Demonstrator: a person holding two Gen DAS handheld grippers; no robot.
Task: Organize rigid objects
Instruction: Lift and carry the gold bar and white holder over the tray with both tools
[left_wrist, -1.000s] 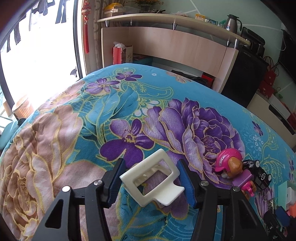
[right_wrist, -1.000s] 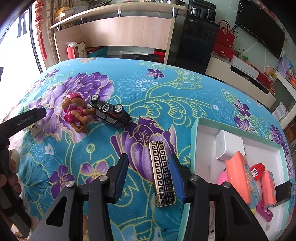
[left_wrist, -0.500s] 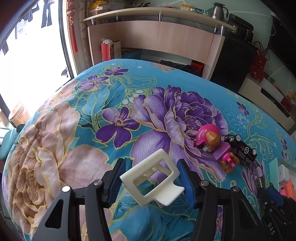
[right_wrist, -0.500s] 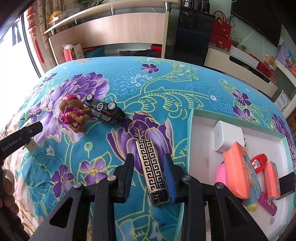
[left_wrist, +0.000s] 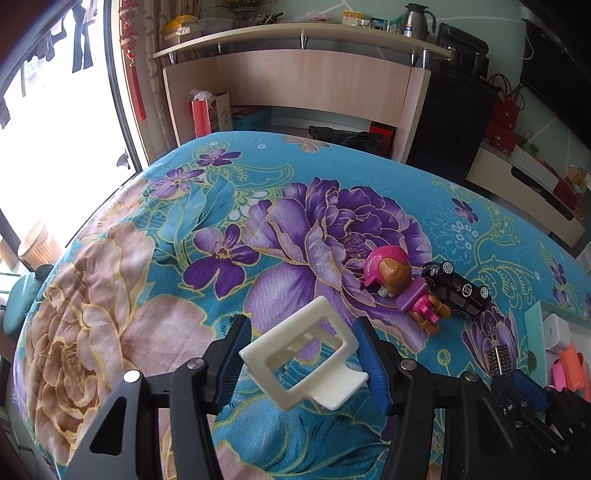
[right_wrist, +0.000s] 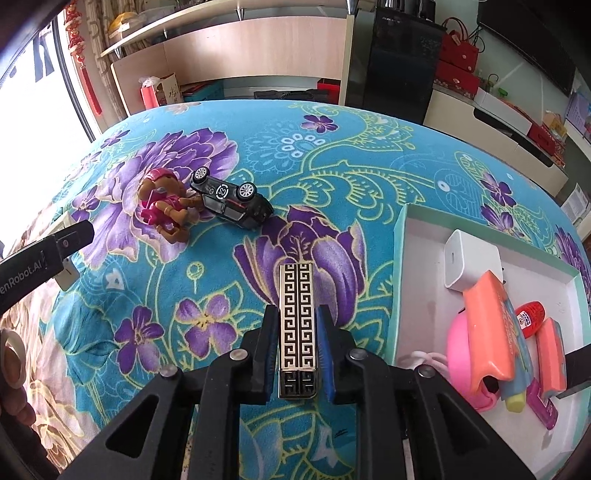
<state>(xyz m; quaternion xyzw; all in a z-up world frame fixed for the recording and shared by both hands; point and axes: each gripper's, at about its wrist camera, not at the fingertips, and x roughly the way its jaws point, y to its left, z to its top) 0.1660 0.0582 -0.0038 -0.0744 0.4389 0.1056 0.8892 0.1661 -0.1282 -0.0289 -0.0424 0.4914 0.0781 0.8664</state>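
A: Largest items first, and any legible text?

B: The floral bedspread (right_wrist: 332, 155) carries everything; the teal-rimmed tray (right_wrist: 400, 280) lies at its right edge, holding a white charger (right_wrist: 471, 260) and orange blocks; the left tool's arm reads "enRobot.AI"; the overturned black toy car (right_wrist: 231, 201) shows a roundel, apparently "SC".

A: Finger states?

B: The right gripper (right_wrist: 297, 345) has just closed; its pads pinch the key-pattern bar (right_wrist: 297, 321) lying on the bedspread beside the tray; the left gripper (left_wrist: 301, 363) clamps the cream plastic clip (left_wrist: 301, 358), held clear of the fabric.
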